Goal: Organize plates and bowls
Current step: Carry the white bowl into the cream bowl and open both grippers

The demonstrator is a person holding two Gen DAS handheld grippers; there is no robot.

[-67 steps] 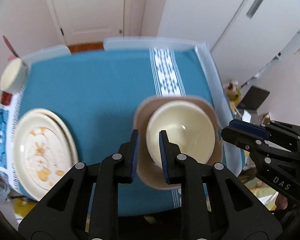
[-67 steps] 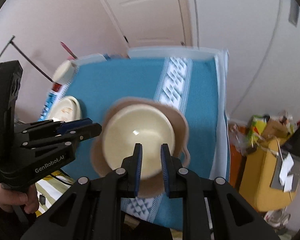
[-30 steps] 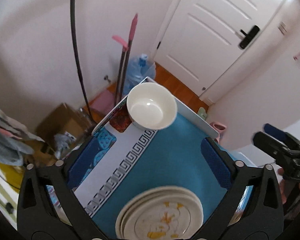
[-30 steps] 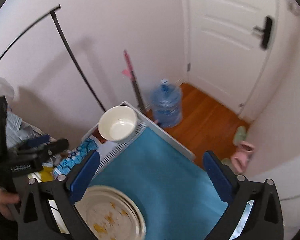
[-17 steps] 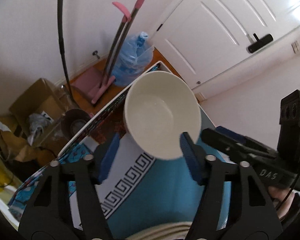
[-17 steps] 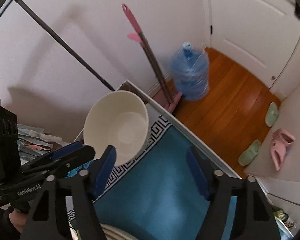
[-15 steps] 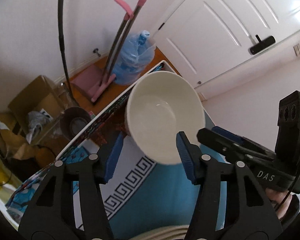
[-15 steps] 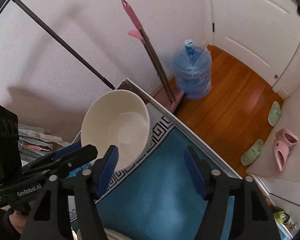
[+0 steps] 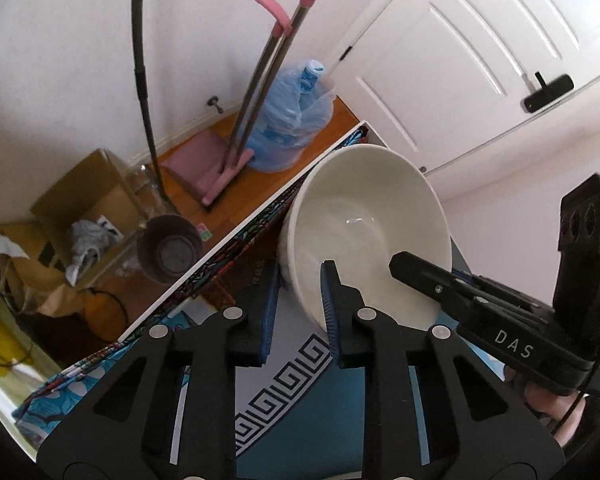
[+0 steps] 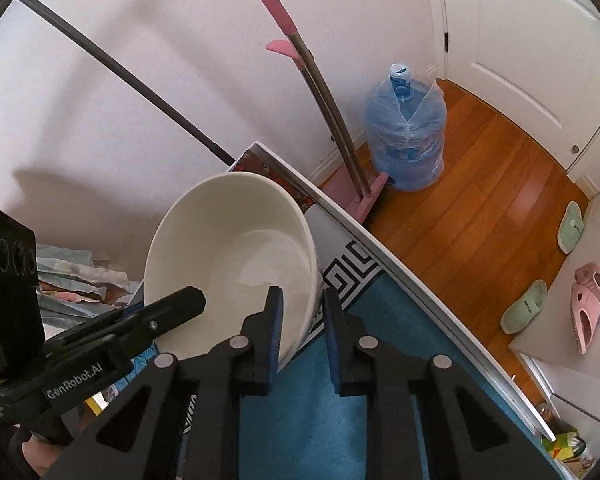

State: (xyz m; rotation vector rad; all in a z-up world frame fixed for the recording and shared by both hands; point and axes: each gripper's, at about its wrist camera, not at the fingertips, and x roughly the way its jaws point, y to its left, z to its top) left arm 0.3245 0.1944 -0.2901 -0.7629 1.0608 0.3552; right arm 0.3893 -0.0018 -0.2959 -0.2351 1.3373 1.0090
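A large cream bowl (image 9: 364, 236) stands at the far corner of the table on the teal cloth (image 9: 300, 432). My left gripper (image 9: 298, 312) straddles its near left rim, one finger inside and one outside, jaws narrowed but with a gap. In the right wrist view the same bowl (image 10: 236, 256) has my right gripper (image 10: 302, 320) straddling its right rim the same way. Each gripper shows in the other's view. The stacked plates are out of sight.
The table's white edge (image 10: 380, 248) runs diagonally just beyond the bowl. Past it on the wooden floor stand a blue water bottle (image 10: 406, 140), pink-handled mops (image 10: 324, 92), a cardboard box (image 9: 80, 208) and slippers (image 10: 524, 306).
Both grippers left the bowl and brown plate, swung to the far cream bowl, moved in over its rim and narrowed their jaws from wide open.
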